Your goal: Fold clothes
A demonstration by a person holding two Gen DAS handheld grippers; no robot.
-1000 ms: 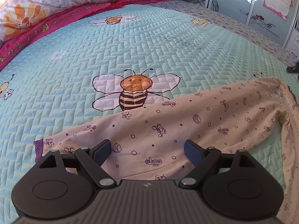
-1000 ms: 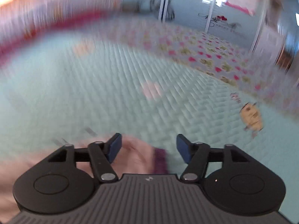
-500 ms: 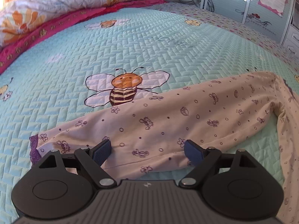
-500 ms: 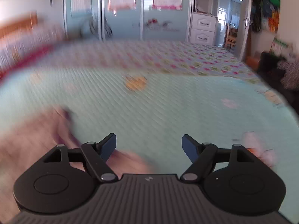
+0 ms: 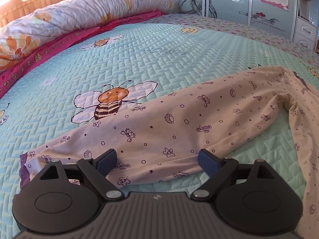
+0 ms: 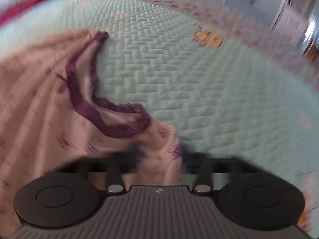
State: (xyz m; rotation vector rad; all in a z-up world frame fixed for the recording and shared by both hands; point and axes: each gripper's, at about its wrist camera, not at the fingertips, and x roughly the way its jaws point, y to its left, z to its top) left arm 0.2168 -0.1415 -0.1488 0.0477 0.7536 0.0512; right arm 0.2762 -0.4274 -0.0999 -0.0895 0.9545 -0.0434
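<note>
- Left wrist view: the pale printed garment (image 5: 179, 127) lies flat on the bed (image 5: 159, 59), one leg stretched leftward to a purple cuff (image 5: 23, 169), the other running down the right edge; it looks thin, light and limp, so it will likely sag and drag rather than hold a crease
- The left gripper (image 5: 157, 161) hovers over that leg with jaws spread wide, having just opened a little further, cloth beneath them but unpinched; the cuff seems the surest place to grab
- Plenty of bare quilt beyond; the pillow (image 5: 79, 14) sits well apart
- Right wrist view, blurred: the right gripper (image 6: 159, 155) has just snapped closed, jaws clenched on a fold of cloth below the purple waistband (image 6: 111, 117); open bed to the right
</note>
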